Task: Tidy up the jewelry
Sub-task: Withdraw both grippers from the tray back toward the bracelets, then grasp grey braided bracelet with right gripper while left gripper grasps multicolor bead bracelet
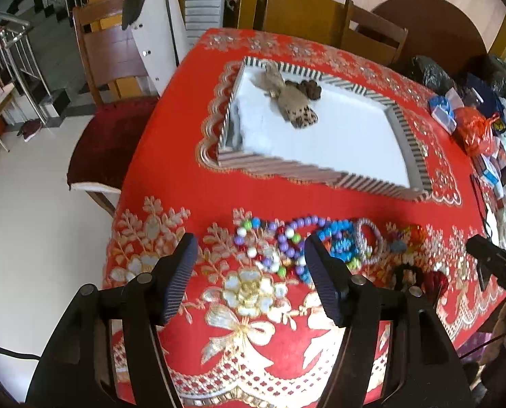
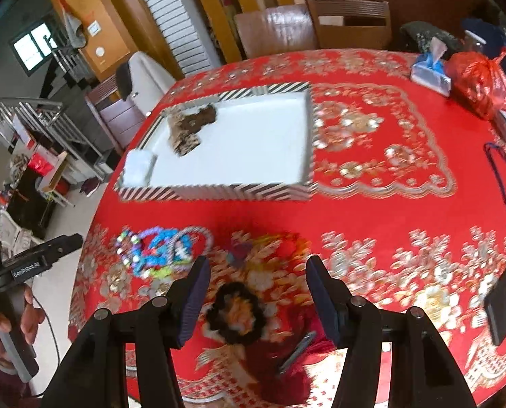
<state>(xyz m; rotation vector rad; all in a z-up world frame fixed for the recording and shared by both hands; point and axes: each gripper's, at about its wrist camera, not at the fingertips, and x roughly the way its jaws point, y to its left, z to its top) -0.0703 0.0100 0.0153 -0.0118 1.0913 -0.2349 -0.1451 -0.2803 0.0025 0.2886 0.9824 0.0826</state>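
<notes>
A heap of coloured bead bracelets (image 1: 287, 244) lies on the red embroidered tablecloth (image 1: 191, 190), just beyond my left gripper (image 1: 251, 239), which is open and hovers over the cloth with nothing between its fingers. Behind the heap stands a striped tray (image 1: 287, 170) with a white floor, holding brown scrunchies (image 1: 287, 98) at its far end. My right gripper (image 2: 258, 261) is open above a black scrunchie (image 2: 235, 316), which lies between the fingers untouched. The bead bracelets (image 2: 161, 251) sit to its left and the striped tray (image 2: 218, 192) beyond. A red fabric piece with a hair clip (image 2: 297, 346) lies beside the scrunchie.
A red plastic bag (image 2: 480, 78), a tissue pack (image 2: 429, 71) and boxes crowd the table's right side, with a black cable (image 2: 501, 183) and a dark flat device (image 2: 504, 306) nearby. Wooden chairs (image 1: 116, 64) stand around. The table edge drops off at left.
</notes>
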